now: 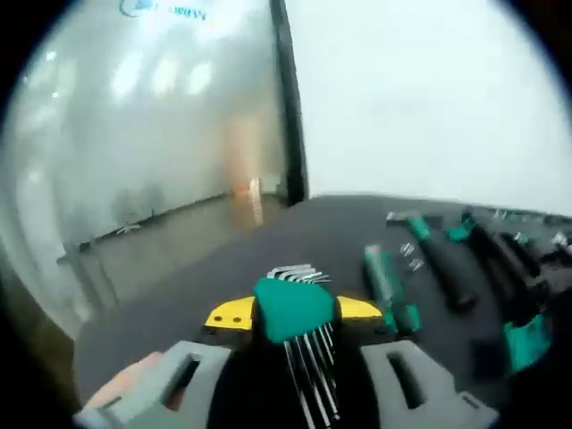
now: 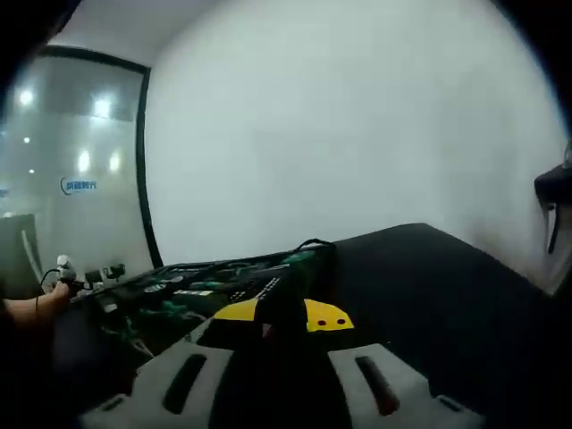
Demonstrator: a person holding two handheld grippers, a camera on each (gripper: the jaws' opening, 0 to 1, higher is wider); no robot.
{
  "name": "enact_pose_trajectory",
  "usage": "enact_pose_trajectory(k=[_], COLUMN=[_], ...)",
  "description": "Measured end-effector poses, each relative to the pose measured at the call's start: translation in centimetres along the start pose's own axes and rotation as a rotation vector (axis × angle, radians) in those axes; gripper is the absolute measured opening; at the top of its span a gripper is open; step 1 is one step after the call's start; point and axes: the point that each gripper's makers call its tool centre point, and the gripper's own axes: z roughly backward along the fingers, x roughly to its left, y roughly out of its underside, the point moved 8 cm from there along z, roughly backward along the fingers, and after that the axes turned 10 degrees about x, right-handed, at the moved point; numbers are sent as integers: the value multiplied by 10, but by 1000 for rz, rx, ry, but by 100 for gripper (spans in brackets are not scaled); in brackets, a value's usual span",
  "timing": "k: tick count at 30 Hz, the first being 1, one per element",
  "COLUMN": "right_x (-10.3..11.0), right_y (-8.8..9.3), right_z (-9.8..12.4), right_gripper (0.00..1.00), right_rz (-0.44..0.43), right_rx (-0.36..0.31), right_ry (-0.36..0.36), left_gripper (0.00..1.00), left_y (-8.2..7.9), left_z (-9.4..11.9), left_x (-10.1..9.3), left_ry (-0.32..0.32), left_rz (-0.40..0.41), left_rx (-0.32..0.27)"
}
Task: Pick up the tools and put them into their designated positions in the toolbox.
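Left gripper (image 1: 293, 315), bottom centre, pinches a green-holdered set of metal hex keys (image 1: 295, 308), while the right gripper (image 2: 281, 315) clamps a dark tool handle (image 2: 281, 308) before the open black toolbox (image 2: 214, 286) left of centre.

**Left gripper holds the hex key set over the desk**

The left gripper (image 1: 290, 313) grips a hex key set (image 1: 297, 308) by its green holder, between the yellow-tipped fingers (image 1: 229, 315). The steel keys stick out from both ends of the holder. Beyond it is the dark desk (image 1: 223, 268). A green-handled screwdriver (image 1: 387, 288) lies just to the right. Further right are black-handled tools (image 1: 451, 268) with green parts, blurred. Behind the desk stands a frosted glass wall (image 1: 152, 116).
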Motion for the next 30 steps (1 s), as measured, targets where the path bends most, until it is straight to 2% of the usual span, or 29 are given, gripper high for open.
enact_pose_trajectory(k=[2, 3, 4, 5, 6, 7, 8, 9, 10, 11, 12, 13, 14, 15, 16, 17, 18, 20, 21, 22, 23, 24, 25, 26, 27, 28, 29, 30], right_x=[0, -1, 0, 0, 0, 0, 0, 1, 1, 2, 2, 2, 1, 1, 1, 1, 1, 2, 2, 2, 2, 2, 2, 1, 1, 1, 2, 2], right_y=[0, 0, 0, 0, 0, 0, 1, 1, 1, 0, 0, 0, 0, 1, 1, 1, 1, 2, 2, 2, 2, 2, 2, 2, 2, 2, 2, 2], right_z=[0, 0, 0, 0, -1, -1, -1, -1, -1, -1, 0, 0, 0, 0, 0, 0, 0, 0, 0, 0, 0, 0, 0, 0, 0, 0, 0, 1], right_gripper=[15, 15, 15, 15, 15, 15, 15, 15, 15, 15, 15, 15, 15, 15, 15, 15, 15, 15, 15, 15, 15, 15, 15, 15, 15, 15, 15, 15], right_rz=[1, 1, 0, 1, 0, 1, 4, 6, 7, 10, 10, 7, 2, -2, -3, -2, 1, 8, 9, 9, 6, 4, 2, 1, 2, 4, 5, 5], right_rx=[1, 2, 5, 6, 5, 6, 9, 10, 8, 6, 4, 4, 4, 4, 6, 8, 11, 15, 14, 14, 14, 14, 14, 15, 16, 17, 18, 17], right_ry=[1, 1, 1, 1, 1, 1, 0, -2, -4, -6, -7, -6, -4, -3, -3, -3, -4, -6, -6, -6, -5, -4, -3, -2, -2, -3, -3, -3], left_gripper=[27, 20, 0, 0, 0, 0, 0, 0, 0, 0, 0, 0, 0, 0, 3, 14, 22, 37, 39, 39, 34, 33, 32, 31, 31, 31, 31, 31], left_y=[-17, -26, -36, -46, -57, -62, -60, -57, -49, -35, -32, -28, -22, -20, -19, -18, -17, -13, -12, -8, -3, -9, -7, -11, -9, -9, -8, -7], left_z=[13, 19, 30, 32, 28, 31, 21, 23, 14, 4, -1, 1, 1, -1, 0, 0, 0, -2, -9, -11, -10, -13, -8, -7, 0, 6, 10, 14], left_x=[-7, -14, -10, -22, -25, -17, -18, -19, -21, -20, -21, -27, -35, -38, -44, -47, -54, -65, -68, -73, -75, -78, -79, -76, -76, -80, -85, -87], left_ry=[79, 152, 126, 235, 265, 256, 213, 222, 206, 167, 133, 125, 176, 215, 244, 259, 276, 265, 264, 272, 282, 287, 293, 260, 232, 249, 271, 295], left_rz=[1, -7, -5, 138, 81, 27, -58, -134, -178, -208, -272, -271, -180, -141, -113, -99, -145, -230, -244, -218, -220, -82, -29, -71, -88, -146, -134, -114], left_rx=[-73, -111, -175, -213, -221, -202, -116, -92, -53, 37, 54, 63, 98, 122, 157, 197, 230, 326, 354, 393, 458, 432, 476, 472, 503, 492, 460, 477])
